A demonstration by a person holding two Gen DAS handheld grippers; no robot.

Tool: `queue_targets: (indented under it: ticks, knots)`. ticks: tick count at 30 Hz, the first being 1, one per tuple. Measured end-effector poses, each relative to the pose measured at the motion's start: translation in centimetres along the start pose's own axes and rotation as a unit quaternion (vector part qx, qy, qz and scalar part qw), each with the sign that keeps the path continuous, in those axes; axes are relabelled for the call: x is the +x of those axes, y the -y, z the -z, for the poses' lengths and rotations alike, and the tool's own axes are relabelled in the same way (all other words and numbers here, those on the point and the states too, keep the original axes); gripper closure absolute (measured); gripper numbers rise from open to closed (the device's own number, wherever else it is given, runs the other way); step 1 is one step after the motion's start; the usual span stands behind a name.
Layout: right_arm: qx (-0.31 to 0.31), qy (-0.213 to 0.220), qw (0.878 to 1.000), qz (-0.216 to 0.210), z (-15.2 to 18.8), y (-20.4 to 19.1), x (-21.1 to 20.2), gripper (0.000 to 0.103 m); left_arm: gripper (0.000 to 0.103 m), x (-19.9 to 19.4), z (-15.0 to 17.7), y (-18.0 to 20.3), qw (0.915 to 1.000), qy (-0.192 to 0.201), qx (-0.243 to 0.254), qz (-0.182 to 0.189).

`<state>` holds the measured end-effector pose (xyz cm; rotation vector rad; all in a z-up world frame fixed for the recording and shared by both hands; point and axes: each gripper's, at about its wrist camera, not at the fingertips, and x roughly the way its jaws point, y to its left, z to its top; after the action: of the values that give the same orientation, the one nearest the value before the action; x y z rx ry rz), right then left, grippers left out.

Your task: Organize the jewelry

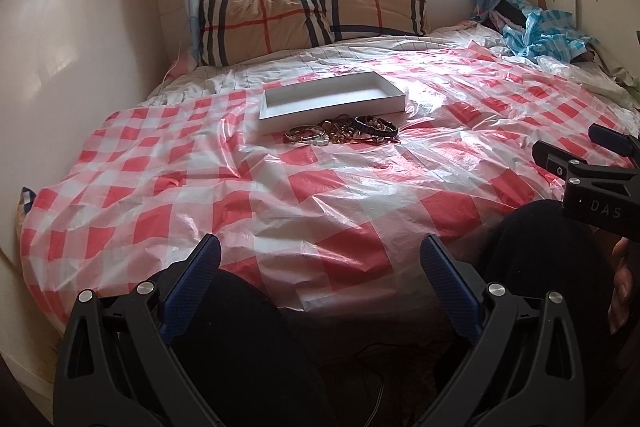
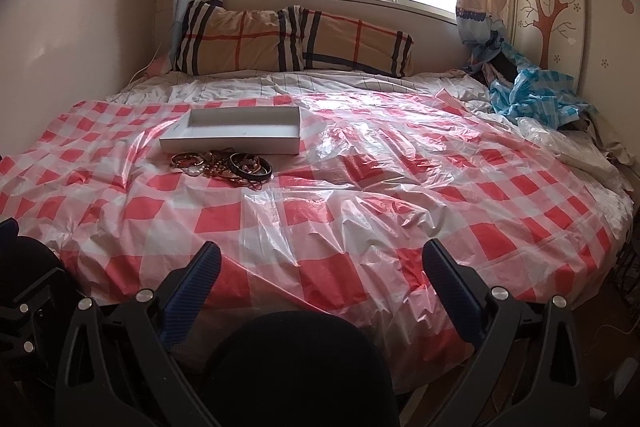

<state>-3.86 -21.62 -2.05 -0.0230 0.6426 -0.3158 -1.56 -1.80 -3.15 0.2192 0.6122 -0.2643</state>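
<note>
A pile of bracelets and beaded jewelry lies on the red-and-white checked plastic sheet on the bed, just in front of an empty white shallow box. The pile and the box also show in the right wrist view. My left gripper is open and empty, held low at the bed's near edge, far from the jewelry. My right gripper is open and empty, also at the near edge; its body shows in the left wrist view.
Plaid pillows lie at the head of the bed under the window. A crumpled blue cloth sits at the far right corner. A wall panel runs along the bed's left side. My dark-clothed knees are below the grippers.
</note>
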Motion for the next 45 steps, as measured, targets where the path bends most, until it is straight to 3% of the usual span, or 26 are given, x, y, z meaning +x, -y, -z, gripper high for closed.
queue_targets:
  ticks: [29, 33, 39, 45]
  knots:
    - [-0.001, 0.002, 1.0, 0.0, -0.1, -0.1, -0.1, 0.006, 0.007, 0.0, 0.0, 0.0, 1.0, -0.001, 0.001, 0.0]
    - [-0.028, 0.008, 0.999, -0.036, -0.8, -0.6, -0.4, 0.006, 0.007, 0.1, -0.1, -0.5, 0.9995, -0.012, -0.003, 0.028]
    - [-0.037, 0.018, 0.998, -0.055, -3.5, -1.2, 1.4, 0.006, 0.007, 2.4, -2.0, -0.9, 0.998, -0.037, -0.028, 0.043]
    - [-0.03, -0.002, 0.996, -0.08, -5.7, -1.8, 5.6, 0.006, 0.007, 6.9, -5.2, -2.8, 0.996, -0.059, -0.064, 0.021]
